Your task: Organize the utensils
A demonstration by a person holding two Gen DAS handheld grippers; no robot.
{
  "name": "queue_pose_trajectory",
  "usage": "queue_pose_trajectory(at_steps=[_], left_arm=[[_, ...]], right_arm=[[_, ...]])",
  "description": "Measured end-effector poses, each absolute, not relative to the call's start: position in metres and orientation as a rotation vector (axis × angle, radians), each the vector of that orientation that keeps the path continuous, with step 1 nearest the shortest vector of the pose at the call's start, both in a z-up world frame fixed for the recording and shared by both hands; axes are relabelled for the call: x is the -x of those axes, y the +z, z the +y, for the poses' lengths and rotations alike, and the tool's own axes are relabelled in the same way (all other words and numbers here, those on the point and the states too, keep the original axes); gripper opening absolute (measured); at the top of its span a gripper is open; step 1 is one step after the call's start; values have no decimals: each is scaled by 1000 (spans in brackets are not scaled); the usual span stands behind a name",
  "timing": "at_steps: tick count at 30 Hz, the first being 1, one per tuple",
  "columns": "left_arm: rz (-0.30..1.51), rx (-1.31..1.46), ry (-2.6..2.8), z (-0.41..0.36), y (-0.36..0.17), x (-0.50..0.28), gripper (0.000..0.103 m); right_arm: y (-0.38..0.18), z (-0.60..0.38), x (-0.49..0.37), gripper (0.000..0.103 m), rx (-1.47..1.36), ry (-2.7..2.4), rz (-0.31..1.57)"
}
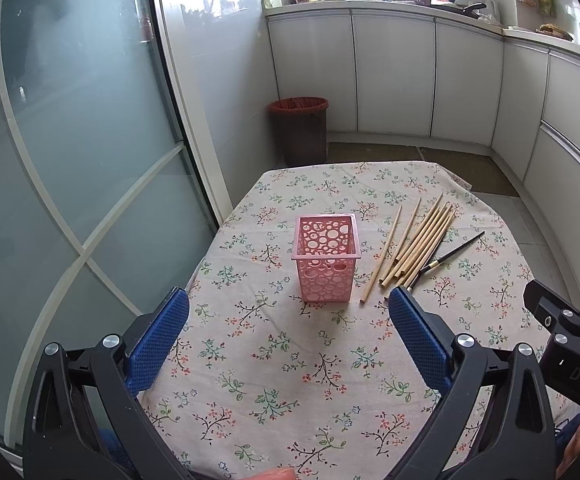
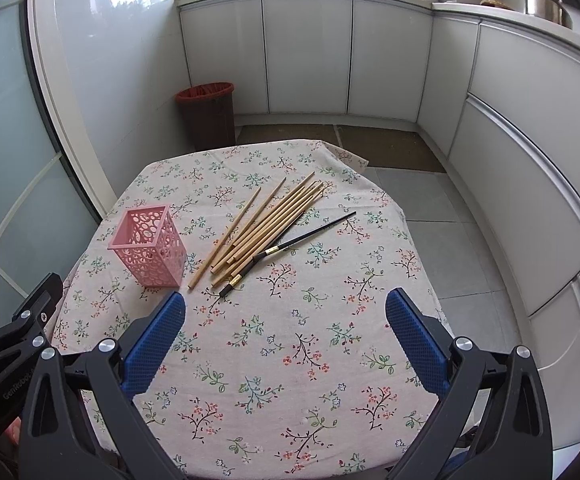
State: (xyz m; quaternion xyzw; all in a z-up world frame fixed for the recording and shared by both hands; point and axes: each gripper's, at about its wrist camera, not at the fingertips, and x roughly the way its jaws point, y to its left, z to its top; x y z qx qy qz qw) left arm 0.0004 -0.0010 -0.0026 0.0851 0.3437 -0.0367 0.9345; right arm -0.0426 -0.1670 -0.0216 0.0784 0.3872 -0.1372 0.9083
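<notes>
Both grippers hover above the near end of a small table covered by a beige floral-print tablecloth (image 2: 274,360), neither touching anything.

Left gripper (image 1: 289,304): blue textured pads spread wide, nothing between them. Only tablecloth shows in the gap. It points at the pink perforated plastic square holder (image 1: 325,258), which stands upright on the cloth ahead of it and looks empty.

Right gripper (image 2: 285,308): also wide open, nothing held, cloth alone between its blue fingers (image 2: 416,336). It sits to the right of the left gripper; each one's black frame shows at the edge of the other's view.

Utensils: a loose bundle of light wooden chopsticks (image 2: 266,226) lies flat on the cloth just right of the pink holder, not touching it as far as the views show. The sticks fan slightly, thick ends toward the grippers, tips pointing to the far right. One stick lies a bit apart on the holder side. Two black chopsticks with gold bands (image 2: 290,245) lie at the right edge of the bundle. One angles out to the right, the other is partly under or against the wooden sticks; cannot tell which.

Background: a dark bin with a red liner (image 1: 299,130) stands on the floor past the table, white cabinets (image 2: 306,52) behind it, frosted glass door (image 1: 74,160) on the left.
</notes>
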Motion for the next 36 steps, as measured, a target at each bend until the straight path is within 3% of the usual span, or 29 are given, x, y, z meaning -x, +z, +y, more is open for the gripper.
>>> queue_pose_trajectory(at_steps=[36], left_arm=[[775, -169, -90, -2, -13, -8, 96]], right_arm=[[-25, -169, 39, 97, -177, -286, 831]])
